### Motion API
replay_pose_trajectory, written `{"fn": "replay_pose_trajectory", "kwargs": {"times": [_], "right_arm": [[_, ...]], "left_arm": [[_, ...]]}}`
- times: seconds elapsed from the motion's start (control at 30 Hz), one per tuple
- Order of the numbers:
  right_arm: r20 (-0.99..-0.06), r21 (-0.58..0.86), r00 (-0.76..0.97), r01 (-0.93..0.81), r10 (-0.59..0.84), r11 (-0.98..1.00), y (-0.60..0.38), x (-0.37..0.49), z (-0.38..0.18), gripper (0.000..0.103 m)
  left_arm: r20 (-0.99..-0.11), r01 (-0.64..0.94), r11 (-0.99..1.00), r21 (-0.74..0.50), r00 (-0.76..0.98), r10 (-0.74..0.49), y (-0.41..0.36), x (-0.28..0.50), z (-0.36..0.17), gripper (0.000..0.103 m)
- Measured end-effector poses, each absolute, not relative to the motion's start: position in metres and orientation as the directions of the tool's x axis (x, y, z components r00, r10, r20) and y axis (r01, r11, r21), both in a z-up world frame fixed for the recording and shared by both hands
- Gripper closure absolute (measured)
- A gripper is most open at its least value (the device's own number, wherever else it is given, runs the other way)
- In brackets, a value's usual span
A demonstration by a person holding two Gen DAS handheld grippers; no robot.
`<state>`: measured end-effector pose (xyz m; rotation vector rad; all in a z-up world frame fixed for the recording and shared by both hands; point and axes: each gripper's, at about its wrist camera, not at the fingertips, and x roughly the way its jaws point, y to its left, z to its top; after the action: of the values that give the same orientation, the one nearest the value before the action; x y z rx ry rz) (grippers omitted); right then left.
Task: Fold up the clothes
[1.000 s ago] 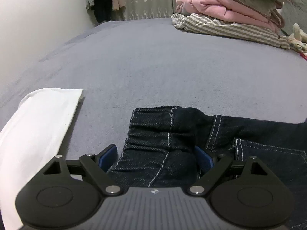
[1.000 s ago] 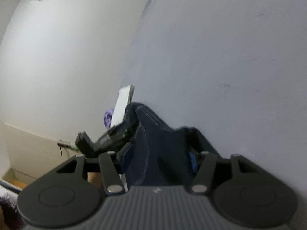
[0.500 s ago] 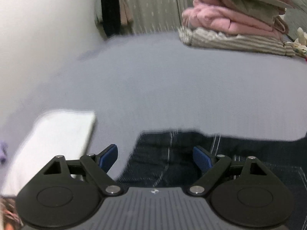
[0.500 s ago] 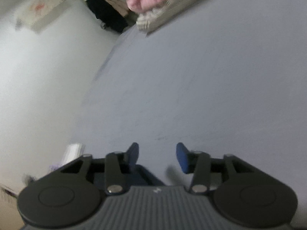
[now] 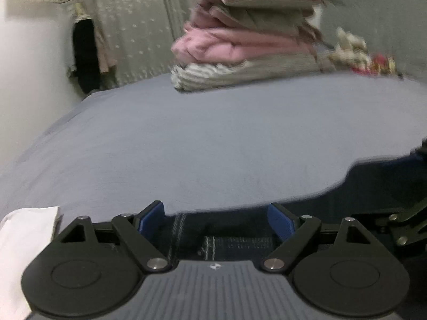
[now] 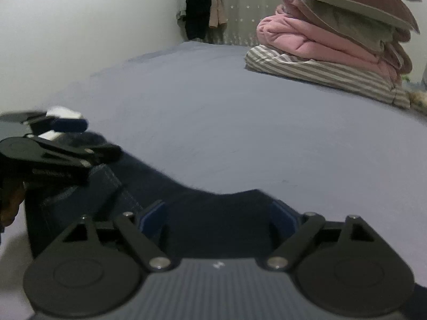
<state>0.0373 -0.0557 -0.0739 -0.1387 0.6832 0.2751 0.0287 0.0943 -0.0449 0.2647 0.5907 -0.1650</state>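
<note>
Two grippers over dark jeans (image 6: 213, 213) on grey bed (image 6: 240, 122) | left gripper (image 5: 216, 220) spread, unpinching | right gripper (image 6: 217, 220) opening, denim beneath, likely releasing a fold | white cloth (image 5: 24, 240) beside | folded bedding stack (image 6: 341, 42) beyond

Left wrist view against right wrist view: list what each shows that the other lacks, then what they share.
Only the left wrist view shows the wide white folded cloth at lower left and the blurred toys beside the pile. Only the right wrist view shows the left gripper from the side, jaws apart over the jeans. Both show the dark jeans, the grey bedsheet, the stacked bedding and hanging clothes. The right gripper is opening above the jeans.
</note>
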Motion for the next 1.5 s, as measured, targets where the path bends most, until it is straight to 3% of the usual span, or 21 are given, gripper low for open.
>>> {"fn": "replay_pose_trajectory", "kwargs": {"times": [0.13,0.63,0.83,1.2,1.5], "right_arm": [[-0.65,-0.06,0.744,-0.25,0.152,0.966,-0.053,0.035,-0.095,0.004],[-0.676,-0.096,0.725,0.087,-0.129,0.992,-0.169,-0.005,-0.094,0.001],[-0.648,-0.11,0.724,0.217,-0.235,0.97,-0.215,-0.044,-0.087,0.001],[-0.579,-0.018,0.803,0.158,-0.139,0.987,-0.224,-0.059,-0.083,0.002],[-0.617,-0.033,0.78,0.107,-0.104,0.994,-0.243,-0.046,-0.096,0.002]], "left_arm": [[-0.609,0.219,0.958,0.184,0.791,-0.063,0.099,0.038,-0.058,0.017],[-0.655,0.121,0.984,0.128,0.755,-0.007,0.091,0.042,-0.055,0.017],[-0.64,0.17,0.984,0.057,0.762,-0.095,0.073,0.024,-0.04,0.018],[-0.559,0.511,0.86,0.001,0.713,-0.423,-0.038,-0.009,-0.024,0.018],[-0.61,0.55,0.834,0.04,0.675,-0.416,-0.075,0.009,-0.058,0.017]]}}
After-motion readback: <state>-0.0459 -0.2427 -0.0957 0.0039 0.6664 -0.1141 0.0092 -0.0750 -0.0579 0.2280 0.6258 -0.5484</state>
